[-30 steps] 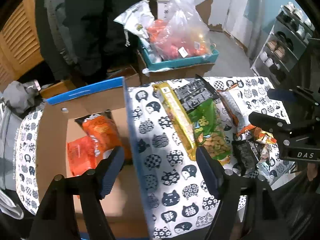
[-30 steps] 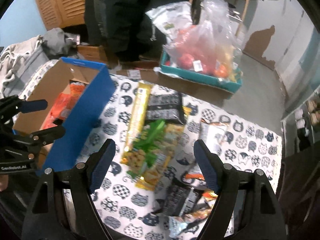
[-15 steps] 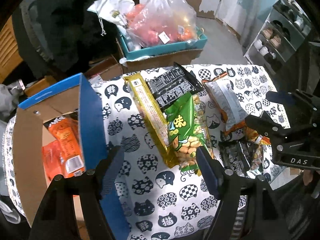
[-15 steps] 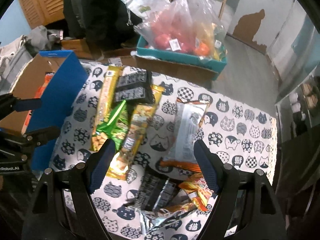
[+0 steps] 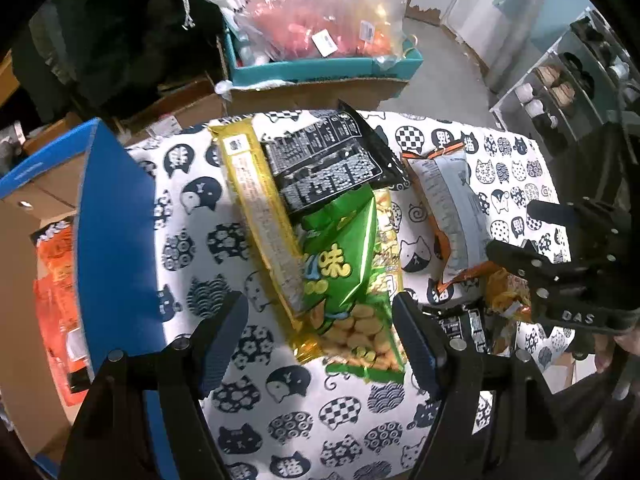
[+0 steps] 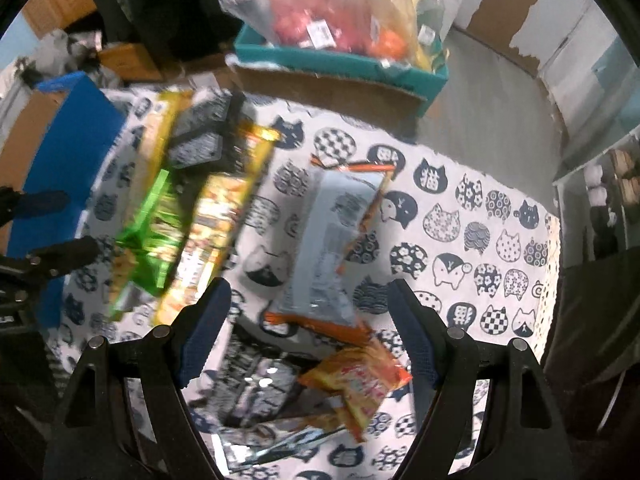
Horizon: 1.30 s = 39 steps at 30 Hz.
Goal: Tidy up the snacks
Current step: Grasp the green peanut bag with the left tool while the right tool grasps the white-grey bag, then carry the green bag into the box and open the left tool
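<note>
The right gripper (image 5: 560, 264) is marked "DAS"; the green snack bag (image 5: 344, 276) carries a yellow "味".

On my left stands the box (image 5: 116, 240) with packets (image 5: 56, 304) inside it. Just right of it, on the tablecloth (image 5: 192, 248), a long packet (image 5: 260, 216) lies beside the peanut bag (image 5: 348, 280), a flat packet (image 5: 324, 160) overlapping both behind. Further right lies another pack (image 5: 452, 208), small sachets (image 6: 356, 380) before it.

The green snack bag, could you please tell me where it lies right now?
In the left wrist view the green snack bag lies mid-table on the cat-print tablecloth, overlapping the long yellow packet, below the black packet.
</note>
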Tool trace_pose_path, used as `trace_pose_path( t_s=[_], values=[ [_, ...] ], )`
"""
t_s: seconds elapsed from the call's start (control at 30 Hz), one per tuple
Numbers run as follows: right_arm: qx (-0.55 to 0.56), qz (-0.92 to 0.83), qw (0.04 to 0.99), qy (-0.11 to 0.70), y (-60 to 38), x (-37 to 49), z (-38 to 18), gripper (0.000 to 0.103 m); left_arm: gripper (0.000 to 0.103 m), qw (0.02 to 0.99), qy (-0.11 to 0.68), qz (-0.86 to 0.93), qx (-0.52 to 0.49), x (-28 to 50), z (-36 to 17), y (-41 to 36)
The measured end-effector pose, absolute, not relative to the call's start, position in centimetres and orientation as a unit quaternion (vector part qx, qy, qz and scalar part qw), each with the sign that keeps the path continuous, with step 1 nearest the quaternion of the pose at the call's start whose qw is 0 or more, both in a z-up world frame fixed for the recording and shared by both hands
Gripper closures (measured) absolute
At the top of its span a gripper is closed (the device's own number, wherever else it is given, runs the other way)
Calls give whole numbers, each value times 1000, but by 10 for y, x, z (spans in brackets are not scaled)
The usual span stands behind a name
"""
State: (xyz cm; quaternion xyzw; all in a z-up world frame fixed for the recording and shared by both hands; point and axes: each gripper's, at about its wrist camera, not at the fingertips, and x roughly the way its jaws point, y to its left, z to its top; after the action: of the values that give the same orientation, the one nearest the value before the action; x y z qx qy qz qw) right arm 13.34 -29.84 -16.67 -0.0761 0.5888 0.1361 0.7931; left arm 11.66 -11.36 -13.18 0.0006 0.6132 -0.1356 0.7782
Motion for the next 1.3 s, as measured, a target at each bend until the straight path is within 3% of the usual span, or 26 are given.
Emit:
trace_pose_path(
  t_s=[0.33, 0.87, 0.9, 0.93, 0.97, 1.03, 1.3],
  values=[
    [4, 126, 771, 624, -315, 159, -220, 23, 27, 753, 642, -143, 10, 125, -162, -137],
    [-43, 132, 779, 611, -295, 175, -254, 24, 24, 753, 636, -161, 62, 123, -185, -160],
    [-46, 134, 780, 609, -294, 176, -254, 26, 26, 754, 634, -160, 67, 123, -185, -160],
    [-47, 137, 780, 608, -292, 176, -254, 33, 35, 757, 630, -157, 75, 121, -185, -160],
    [-47, 142, 779, 609, -291, 176, -256, 38, 37, 761, 625, -154, 84, 120, -185, -160],
    [-49, 148, 774, 614, -286, 174, -259, 63, 42, 764, 618, -163, 88, 117, -184, -161],
    [-57, 143, 796, 585, -291, 161, -230, 67, 54, 777, 600, -170, 82, 108, -170, -154]
  ],
)
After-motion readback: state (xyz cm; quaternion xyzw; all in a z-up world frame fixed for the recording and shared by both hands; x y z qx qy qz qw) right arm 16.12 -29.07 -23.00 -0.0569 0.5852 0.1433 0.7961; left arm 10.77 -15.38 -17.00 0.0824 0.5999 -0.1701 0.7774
